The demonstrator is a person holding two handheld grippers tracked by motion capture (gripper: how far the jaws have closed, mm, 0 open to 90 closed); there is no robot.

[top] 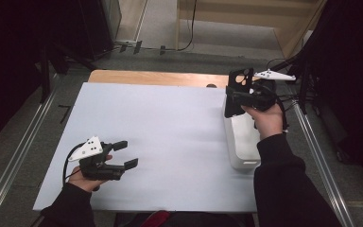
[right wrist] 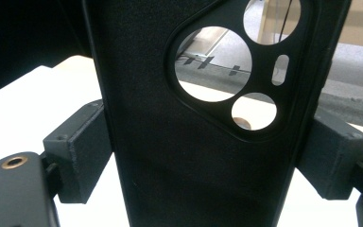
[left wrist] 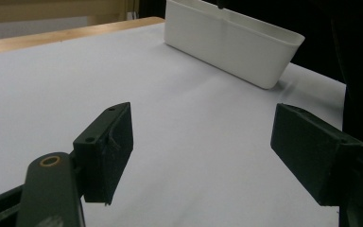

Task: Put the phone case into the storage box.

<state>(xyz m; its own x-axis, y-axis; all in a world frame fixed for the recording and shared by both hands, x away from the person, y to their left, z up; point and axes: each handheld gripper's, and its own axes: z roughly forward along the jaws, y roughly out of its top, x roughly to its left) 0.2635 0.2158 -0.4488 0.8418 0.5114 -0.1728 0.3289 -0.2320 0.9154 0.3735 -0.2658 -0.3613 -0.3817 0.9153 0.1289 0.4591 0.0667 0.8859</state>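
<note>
My right gripper [top: 237, 97] is up at the far right of the table, held above the far end of the white bin [top: 242, 142], jaws pinching a black phone case [top: 238, 90] by its two long edges. The case stands upright with its camera cutout at the top, and in the high view it hangs over the bin's far rim rather than down inside it. In the right gripper view the case [right wrist: 170, 156] sits square between both pads, cutout holes showing floor and table through them, pads tight on either side. The right hand [top: 267, 118] wraps the grip from behind, wrist cocked, forearm in a black sleeve running in from the bottom right, the grey three-cornered plate pointing off to the right. My left gripper [top: 123, 155] is near the front left of the white table [top: 170, 137], held low and roughly level, pointing right toward the bin. Its jaws are spread wide with nothing between them; the left gripper view shows bare tabletop in the gap and the bin [left wrist: 236, 42] well ahead. The left hand [top: 82, 178] grips from below, forearm entering from the bottom left.
</note>
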